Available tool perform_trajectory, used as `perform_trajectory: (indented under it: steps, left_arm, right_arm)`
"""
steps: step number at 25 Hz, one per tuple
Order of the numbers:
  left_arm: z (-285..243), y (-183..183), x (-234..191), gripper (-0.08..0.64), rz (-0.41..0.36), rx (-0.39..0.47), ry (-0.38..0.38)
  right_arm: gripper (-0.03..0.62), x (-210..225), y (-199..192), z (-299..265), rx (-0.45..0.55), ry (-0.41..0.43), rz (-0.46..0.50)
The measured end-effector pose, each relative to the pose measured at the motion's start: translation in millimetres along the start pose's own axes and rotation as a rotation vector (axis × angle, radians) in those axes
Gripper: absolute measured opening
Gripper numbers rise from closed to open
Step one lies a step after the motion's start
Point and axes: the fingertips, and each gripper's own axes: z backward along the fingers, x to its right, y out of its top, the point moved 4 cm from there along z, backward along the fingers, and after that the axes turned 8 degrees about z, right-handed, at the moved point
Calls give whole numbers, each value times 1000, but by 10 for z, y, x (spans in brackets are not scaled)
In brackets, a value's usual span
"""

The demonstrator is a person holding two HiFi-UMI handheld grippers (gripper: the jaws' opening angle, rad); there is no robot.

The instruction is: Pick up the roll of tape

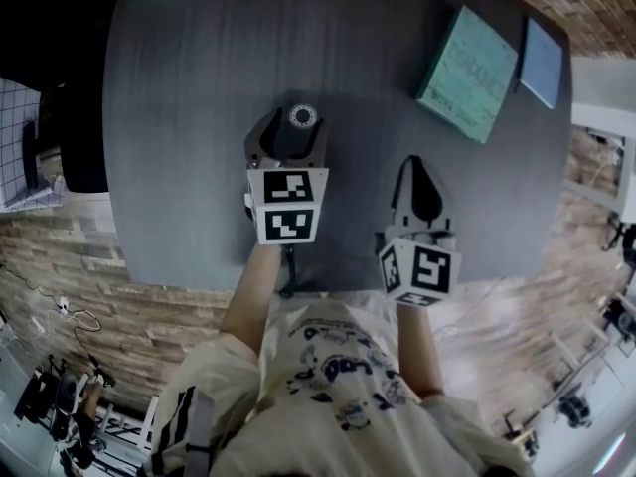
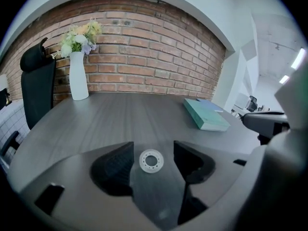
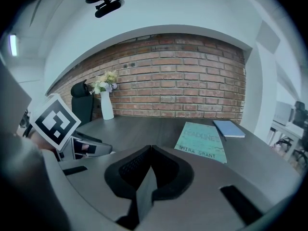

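Observation:
The roll of tape (image 1: pixel 302 116) is a small pale ring lying flat on the dark grey table (image 1: pixel 179 127). My left gripper (image 1: pixel 295 125) stands open around it, one jaw on each side. In the left gripper view the tape (image 2: pixel 145 161) lies between the black pads (image 2: pixel 118 170) with a gap on both sides, and the left gripper (image 2: pixel 153 149) does not touch it. My right gripper (image 1: pixel 416 167) hovers over bare table to the right, jaws shut with nothing in them. In its own view the right gripper (image 3: pixel 150 149) shows its tips meeting.
A teal book (image 1: pixel 469 60) and a blue notebook (image 1: pixel 543 63) lie at the table's far right. A white vase (image 2: pixel 78 76) of flowers stands at the far edge, with a black chair (image 2: pixel 37 88) beside the table on the left. The table's near edge is just behind both grippers.

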Motion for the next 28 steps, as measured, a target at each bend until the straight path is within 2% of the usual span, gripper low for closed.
perform_trajectory:
  steps: [10, 14, 23, 28]
  left_arm:
    - [-360, -269, -68, 242, 13, -112, 21]
    - [-419, -315, -81, 241, -16, -147, 53]
    - [-444, -326, -61, 239, -37, -159, 103]
    - [-445, -342, -32, 210, -38, -161, 111]
  right_arm:
    - [4, -10, -195, -150, -52, 2, -16]
    - [3, 14, -264, -169, -66, -7, -37]
    - [4, 91, -315, -185, -70, 1, -44]
    - [5, 105, -349, -169, -75, -4, -52]
